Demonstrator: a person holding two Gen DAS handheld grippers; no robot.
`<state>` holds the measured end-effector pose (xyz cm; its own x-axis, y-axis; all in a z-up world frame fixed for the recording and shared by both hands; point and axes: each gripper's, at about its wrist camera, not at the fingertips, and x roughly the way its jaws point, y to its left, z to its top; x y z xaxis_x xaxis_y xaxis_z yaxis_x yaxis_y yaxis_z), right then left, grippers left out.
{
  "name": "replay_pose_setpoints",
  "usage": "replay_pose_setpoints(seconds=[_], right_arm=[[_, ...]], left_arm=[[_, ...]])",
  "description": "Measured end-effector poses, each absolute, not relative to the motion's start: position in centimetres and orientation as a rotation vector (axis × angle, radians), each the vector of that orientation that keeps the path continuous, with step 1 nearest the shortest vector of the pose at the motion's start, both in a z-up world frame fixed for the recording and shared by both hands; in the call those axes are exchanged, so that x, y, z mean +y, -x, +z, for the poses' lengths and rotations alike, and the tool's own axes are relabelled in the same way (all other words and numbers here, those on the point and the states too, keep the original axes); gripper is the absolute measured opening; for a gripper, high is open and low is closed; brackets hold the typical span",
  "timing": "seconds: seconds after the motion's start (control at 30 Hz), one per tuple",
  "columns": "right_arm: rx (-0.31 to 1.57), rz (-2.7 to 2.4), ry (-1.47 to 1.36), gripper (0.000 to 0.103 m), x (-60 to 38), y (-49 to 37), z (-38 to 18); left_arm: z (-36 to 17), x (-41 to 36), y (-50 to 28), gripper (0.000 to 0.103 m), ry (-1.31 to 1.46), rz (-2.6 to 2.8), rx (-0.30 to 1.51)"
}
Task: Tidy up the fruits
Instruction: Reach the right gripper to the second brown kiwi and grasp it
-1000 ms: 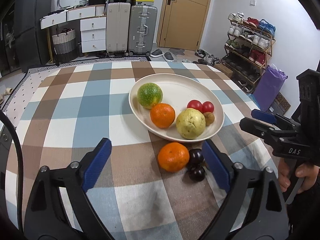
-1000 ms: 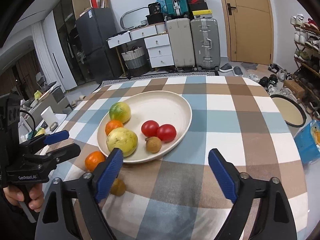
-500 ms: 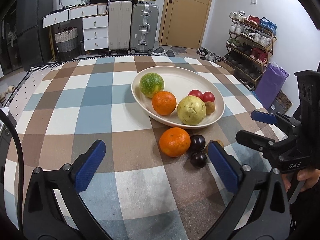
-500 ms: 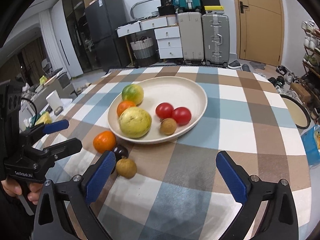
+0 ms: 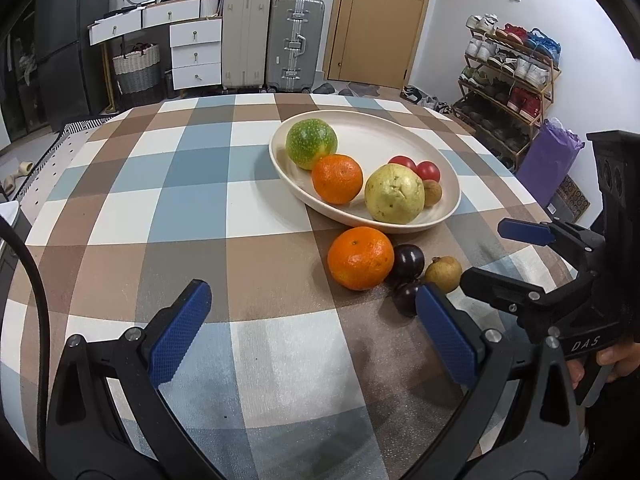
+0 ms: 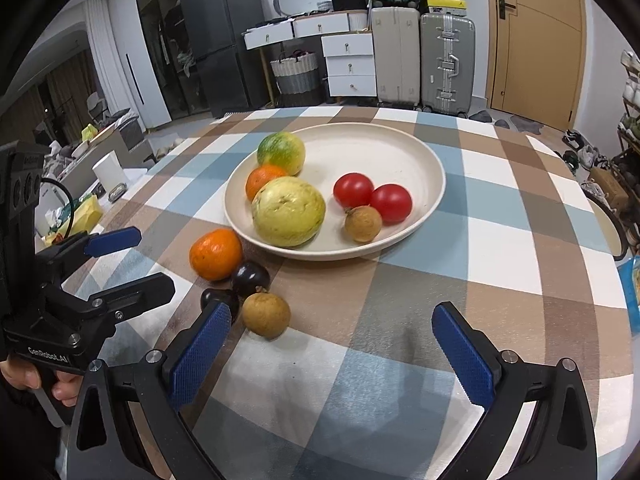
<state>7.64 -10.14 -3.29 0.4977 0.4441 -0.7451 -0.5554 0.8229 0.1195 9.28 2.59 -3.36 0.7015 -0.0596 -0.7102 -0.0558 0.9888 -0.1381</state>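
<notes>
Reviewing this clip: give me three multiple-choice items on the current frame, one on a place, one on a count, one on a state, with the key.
1. Where does the loose orange lie?
A. in the plate
B. on the cloth beside the plate
C. in a claw

2. How many red tomatoes are in the plate?
A. one
B. two
C. four

3. What state is the right claw in?
A. open, empty
B. shut on a plum
C. shut on an orange

Key: B, it rests outside the rim; B, two tomatoes lie side by side; A, nothing lies between its pads.

My right gripper point(image 6: 328, 344) hangs wide open over the checked cloth point(image 6: 500, 216). A brown longan point(image 6: 266, 315) lies just beyond my left pad.
</notes>
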Motion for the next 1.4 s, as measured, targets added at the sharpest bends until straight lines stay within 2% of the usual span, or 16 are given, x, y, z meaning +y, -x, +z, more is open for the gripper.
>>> replay_pose_setpoints(seconds=[0.53, 0.83, 0.93, 1.0, 1.1, 1.4], right_arm=[[0.901, 0.61, 0.27, 0.102, -8.1, -7.3, -4.5], [0.89, 0.62, 0.313, 0.095, -7.2, -7.2, -4.5], [0.89, 0.632, 0.304, 0.09, -7.2, -7.3, -4.4], [0.896, 0.639, 0.301, 0.078, -7.2, -7.3, -4.4], [0.904, 0.646, 0.301, 0.068, -7.2, -7.3, -4.6], [0.897, 0.679, 0.284, 0.055, -7.2, -7.0, -4.5]], left_arm=[[-3.7, 3.0, -9.5, 0.102, 0.168, 0.005, 0.805], [-3.9, 3.2, -9.5, 0.102, 0.173, 0.009, 0.807], [-3.9, 3.2, -9.5, 0.102, 0.172, 0.01, 0.808], [-3.9, 3.2, -9.5, 0.102, 0.171, 0.009, 0.808], [-3.9, 3.2, -9.5, 0.102, 0.171, 0.009, 0.808], [-4.2, 2.8, -9.6, 0.102, 0.165, 0.006, 0.818]])
